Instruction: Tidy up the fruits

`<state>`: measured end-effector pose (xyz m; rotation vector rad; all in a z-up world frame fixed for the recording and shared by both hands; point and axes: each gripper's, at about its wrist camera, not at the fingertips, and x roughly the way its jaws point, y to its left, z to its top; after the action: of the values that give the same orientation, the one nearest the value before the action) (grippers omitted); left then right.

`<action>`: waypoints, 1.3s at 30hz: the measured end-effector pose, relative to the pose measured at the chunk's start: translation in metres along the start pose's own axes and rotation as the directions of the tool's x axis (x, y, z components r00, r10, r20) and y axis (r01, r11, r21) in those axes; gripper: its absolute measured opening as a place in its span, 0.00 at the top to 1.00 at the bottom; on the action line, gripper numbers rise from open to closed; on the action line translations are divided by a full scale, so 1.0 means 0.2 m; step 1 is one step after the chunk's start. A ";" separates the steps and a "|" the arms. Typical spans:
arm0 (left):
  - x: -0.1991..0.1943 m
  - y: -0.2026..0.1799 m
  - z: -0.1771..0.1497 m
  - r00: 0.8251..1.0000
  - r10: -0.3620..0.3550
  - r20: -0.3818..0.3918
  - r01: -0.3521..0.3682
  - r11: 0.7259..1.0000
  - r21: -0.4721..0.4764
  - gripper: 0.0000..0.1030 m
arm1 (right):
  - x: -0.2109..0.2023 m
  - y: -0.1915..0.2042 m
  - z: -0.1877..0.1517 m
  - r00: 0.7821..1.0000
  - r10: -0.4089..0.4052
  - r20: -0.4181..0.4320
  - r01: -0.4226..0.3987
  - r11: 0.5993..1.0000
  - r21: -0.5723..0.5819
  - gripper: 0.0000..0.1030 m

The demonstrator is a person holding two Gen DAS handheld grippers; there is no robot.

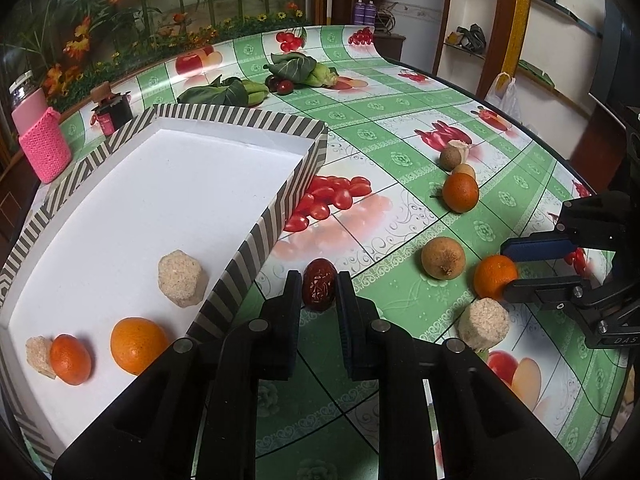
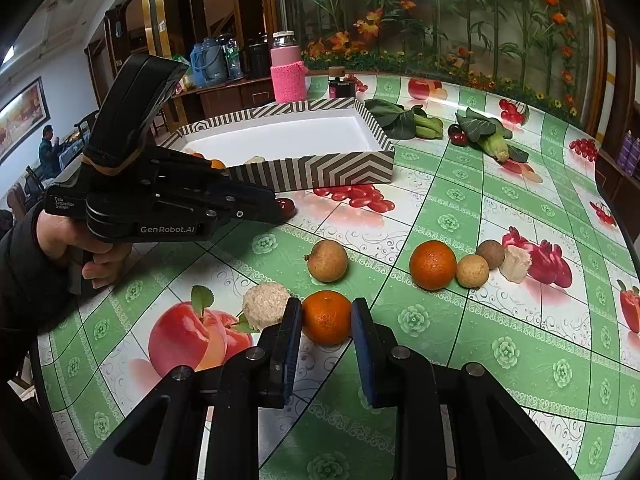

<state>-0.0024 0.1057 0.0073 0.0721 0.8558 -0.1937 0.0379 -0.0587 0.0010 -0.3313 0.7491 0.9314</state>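
My left gripper (image 1: 319, 286) is shut on a dark red date (image 1: 319, 285) that rests on the tablecloth just outside the striped white tray (image 1: 276, 216). The tray holds two oranges (image 1: 138, 345) and two beige cakes (image 1: 182, 278). My right gripper (image 2: 326, 316) is shut on a small orange (image 2: 327, 317) on the table; it also shows in the left wrist view (image 1: 506, 270). Loose near it lie a beige cake (image 2: 266, 306), a brown round fruit (image 2: 328, 261), another orange (image 2: 433, 265) and two small brown fruits (image 2: 473, 271).
A pink bottle (image 2: 287, 68) and a dark jar (image 2: 341, 84) stand behind the tray. Leafy greens (image 2: 404, 120), corn (image 2: 496, 146) and dark cherries (image 2: 457, 135) lie at the far side. The person's hand (image 2: 72, 244) holds the left gripper's body (image 2: 168, 200).
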 end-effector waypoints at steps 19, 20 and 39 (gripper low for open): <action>-0.03 -0.01 -0.01 0.999 -0.033 0.023 0.033 0.999 -0.019 0.84 | 0.07 -0.01 0.01 0.998 -0.001 -0.066 0.002 1.000 0.012 0.72; -0.03 -0.01 -0.01 0.999 -0.032 0.026 0.033 0.999 -0.020 0.84 | 0.05 0.00 0.01 0.999 0.000 -0.046 0.000 1.000 0.006 0.72; -0.30 0.33 0.00 0.973 0.030 0.227 0.038 0.955 -0.293 0.84 | 0.01 0.13 0.34 0.976 -0.055 0.209 0.043 0.997 0.063 0.73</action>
<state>-0.0277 0.1786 0.0526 -0.2300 0.6463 -0.0733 0.0468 -0.0055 0.0493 -0.1950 0.5699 0.8809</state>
